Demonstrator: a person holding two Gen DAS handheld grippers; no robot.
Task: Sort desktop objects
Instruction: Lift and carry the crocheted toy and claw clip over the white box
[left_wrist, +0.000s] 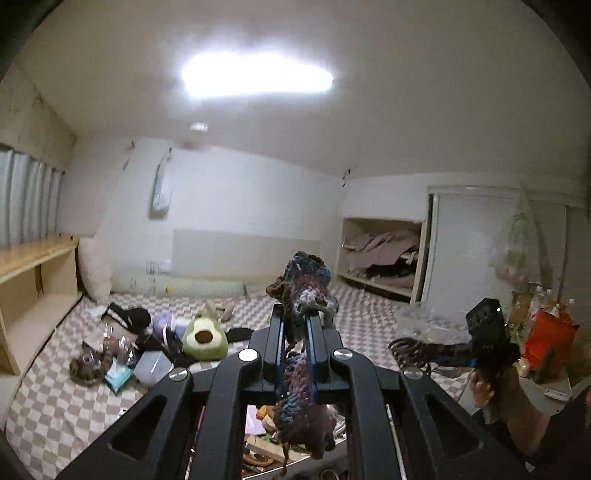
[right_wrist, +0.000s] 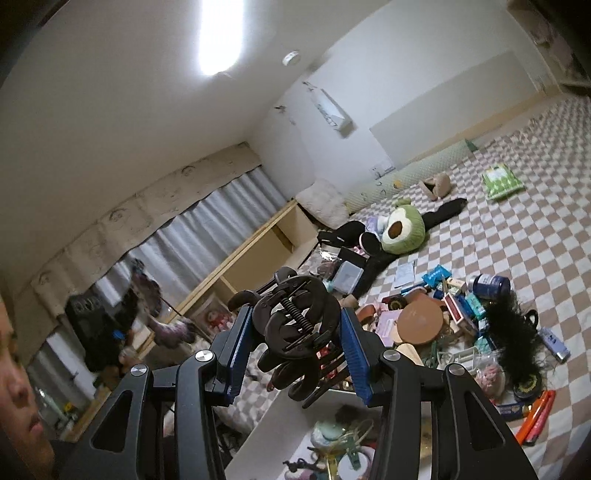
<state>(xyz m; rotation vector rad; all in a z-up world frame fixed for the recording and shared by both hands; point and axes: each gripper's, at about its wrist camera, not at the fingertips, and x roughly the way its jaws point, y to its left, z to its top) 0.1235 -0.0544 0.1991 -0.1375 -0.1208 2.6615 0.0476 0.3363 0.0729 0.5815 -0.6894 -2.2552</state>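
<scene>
Clamping a multicoloured crocheted piece (left_wrist: 301, 334), the left gripper (left_wrist: 295, 314) has its fingers closed tight on the yarn, which bulges above the tips and hangs below. Right gripper (right_wrist: 297, 325) pinches a black spring hair claw clip (right_wrist: 291, 325) between blue pads (right_wrist: 352, 343); both are held up in the air. At 9 o'clock of the left gripper, an avocado plush (left_wrist: 205, 338) lies on the checkered bedcover (left_wrist: 55, 406). At 3 o'clock of the right gripper, a clutter pile with a round brown lid (right_wrist: 421, 319) and black wig (right_wrist: 511, 332). Below, a white bin (right_wrist: 273, 435) at 6 o'clock.
</scene>
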